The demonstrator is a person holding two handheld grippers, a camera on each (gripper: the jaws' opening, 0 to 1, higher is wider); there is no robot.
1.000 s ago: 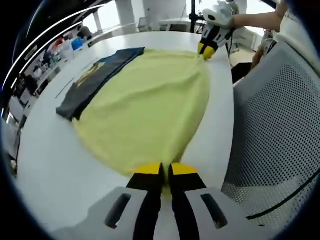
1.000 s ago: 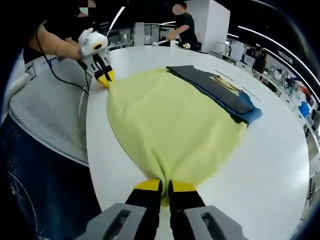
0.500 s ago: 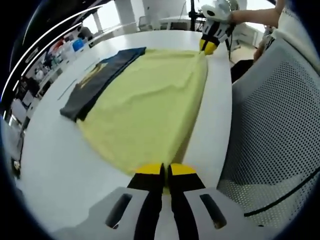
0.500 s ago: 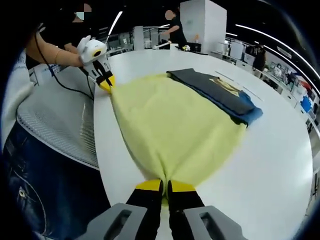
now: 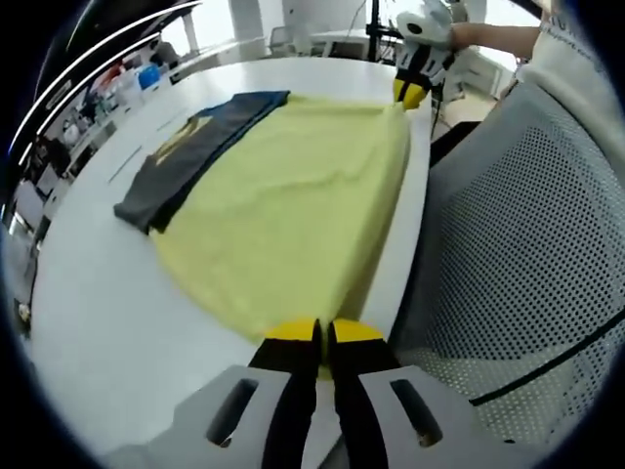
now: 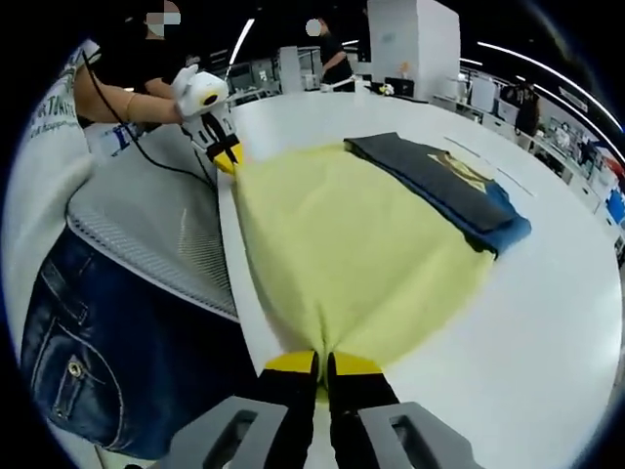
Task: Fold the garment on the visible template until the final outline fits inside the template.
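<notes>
Two grippers pinch the same yellow garment (image 5: 293, 195) at opposite ends, stretching it along the table's near edge. In the left gripper view the left gripper (image 5: 319, 337) sits at bottom centre with its yellow-tipped jaws pressed together on a bunched corner of the cloth, and the garment's long axis runs from there up toward the upper right of the frame, where the right gripper (image 5: 410, 90) clamps the far corner. In the right gripper view the right gripper (image 6: 320, 363) is likewise clenched on the cloth (image 6: 361, 254) at bottom centre, and the fabric runs away to the upper left, where the left gripper (image 6: 227, 156) grips the other end in a person's hand.

The garment lies on a white table (image 5: 88, 293), its far side overlapping a dark folded garment (image 5: 186, 156) with a yellow print; the right gripper view shows a blue layer (image 6: 508, 230) beneath that dark piece. A perforated grey chair back (image 5: 518, 254) fills the right of the left gripper view, while the right gripper view shows blue jeans (image 6: 88, 352) at lower left.
</notes>
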